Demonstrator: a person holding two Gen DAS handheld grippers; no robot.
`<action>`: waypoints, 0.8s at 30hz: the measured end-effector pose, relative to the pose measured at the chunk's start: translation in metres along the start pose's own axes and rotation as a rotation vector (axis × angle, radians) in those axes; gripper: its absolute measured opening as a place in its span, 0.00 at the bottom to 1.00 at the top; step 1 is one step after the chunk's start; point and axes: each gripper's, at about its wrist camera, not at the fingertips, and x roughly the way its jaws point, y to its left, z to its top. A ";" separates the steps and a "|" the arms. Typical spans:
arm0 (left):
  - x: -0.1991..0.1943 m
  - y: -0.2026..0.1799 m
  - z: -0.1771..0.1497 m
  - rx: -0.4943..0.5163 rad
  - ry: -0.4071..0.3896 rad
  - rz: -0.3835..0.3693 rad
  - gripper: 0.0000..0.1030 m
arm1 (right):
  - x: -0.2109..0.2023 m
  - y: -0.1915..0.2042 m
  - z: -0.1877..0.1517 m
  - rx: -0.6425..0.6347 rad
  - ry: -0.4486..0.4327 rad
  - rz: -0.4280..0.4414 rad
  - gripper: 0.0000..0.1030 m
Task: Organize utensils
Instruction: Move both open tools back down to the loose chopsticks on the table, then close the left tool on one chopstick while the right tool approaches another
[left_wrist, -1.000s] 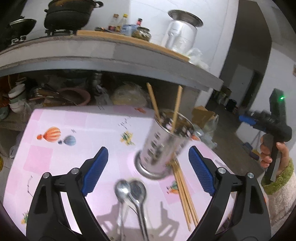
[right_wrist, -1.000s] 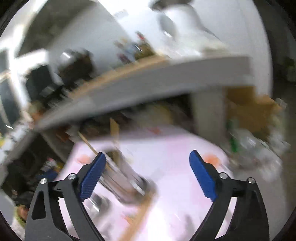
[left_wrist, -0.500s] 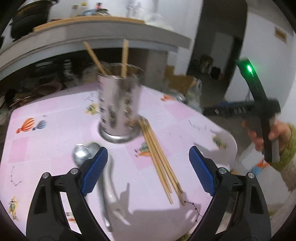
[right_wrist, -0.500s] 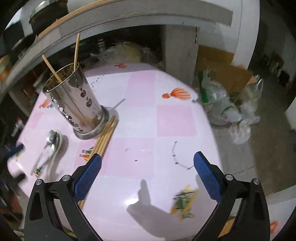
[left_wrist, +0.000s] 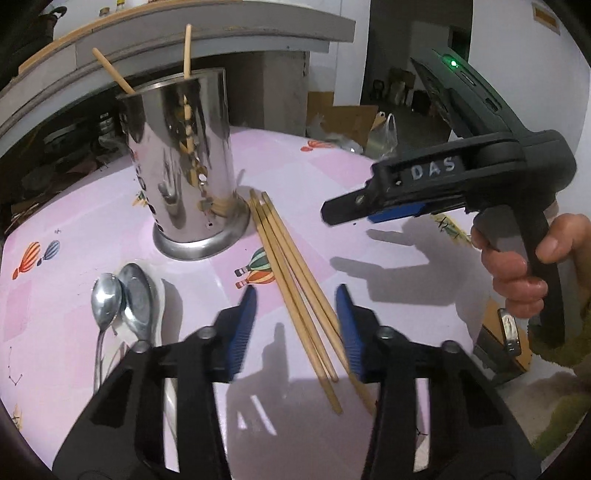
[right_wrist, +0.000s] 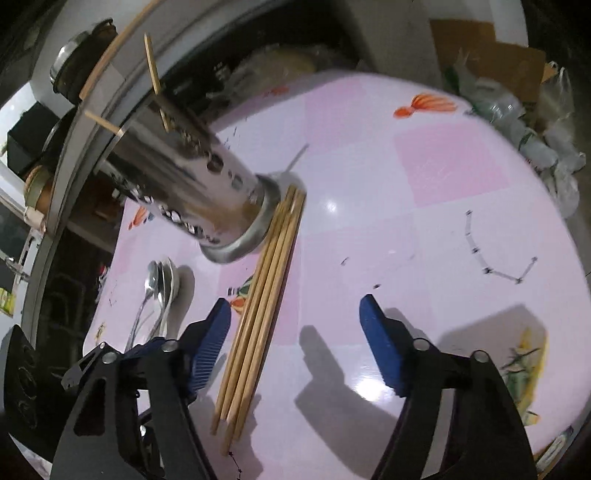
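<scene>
Two blue-padded fingers of the left gripper (left_wrist: 295, 325) stand apart, straddling the near ends of the loose chopsticks (left_wrist: 291, 280) on the pink table (left_wrist: 92, 206). The right gripper (right_wrist: 295, 343) hovers with its fingers apart (chopsticks just inside its left pad). Two spoons (left_wrist: 122, 302) lie left; beyond, the steel holder (left_wrist: 184, 162) holds two chopsticks.

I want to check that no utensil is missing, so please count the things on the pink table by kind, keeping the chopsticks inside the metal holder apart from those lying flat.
Metal holder: 1
Chopsticks standing in it: 2
Chopsticks lying flat: 4
Spoons: 2
Total: 9
</scene>
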 end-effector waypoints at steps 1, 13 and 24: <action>0.002 0.001 0.000 -0.005 0.009 0.003 0.30 | 0.004 0.002 0.000 -0.004 0.009 0.001 0.57; 0.043 0.019 0.007 -0.092 0.100 -0.019 0.11 | 0.020 0.015 -0.004 -0.095 0.024 -0.027 0.36; 0.068 0.018 0.012 -0.097 0.141 -0.007 0.11 | 0.019 0.001 -0.004 -0.070 0.021 -0.016 0.36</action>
